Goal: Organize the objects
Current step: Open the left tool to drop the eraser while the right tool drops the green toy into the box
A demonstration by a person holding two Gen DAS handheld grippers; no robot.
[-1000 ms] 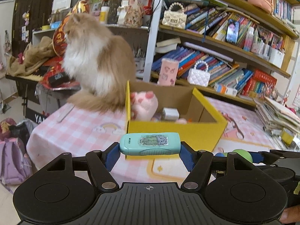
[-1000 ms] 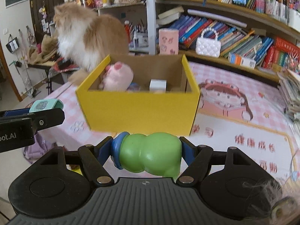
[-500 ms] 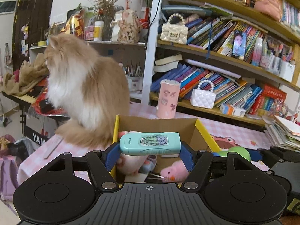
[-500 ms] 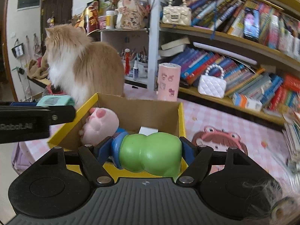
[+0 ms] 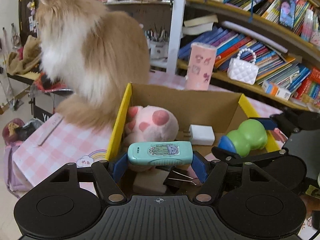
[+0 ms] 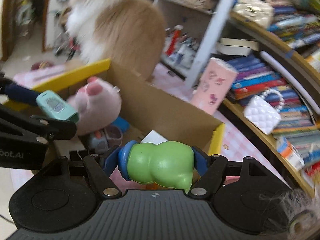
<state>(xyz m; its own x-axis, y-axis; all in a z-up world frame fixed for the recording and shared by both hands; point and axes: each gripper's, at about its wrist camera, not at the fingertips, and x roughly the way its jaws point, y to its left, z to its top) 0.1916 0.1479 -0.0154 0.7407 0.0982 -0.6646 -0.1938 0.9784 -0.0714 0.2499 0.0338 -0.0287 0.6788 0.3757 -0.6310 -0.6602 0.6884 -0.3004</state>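
Grippers – 2, each gripping 1 item (teal case [image 5: 160, 153], green toy [image 6: 160, 165]) over box [image 5: 120, 118].

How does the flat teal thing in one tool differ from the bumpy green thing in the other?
The teal case is flat and slim with rounded ends; the green toy is plump and lumpy. The teal case carries a cactus sticker; the green toy is plain, with a blue ring at one end. The left tool holds the teal case; the right tool holds the green toy. Both are gripped crosswise, end to end, above the open yellow box.
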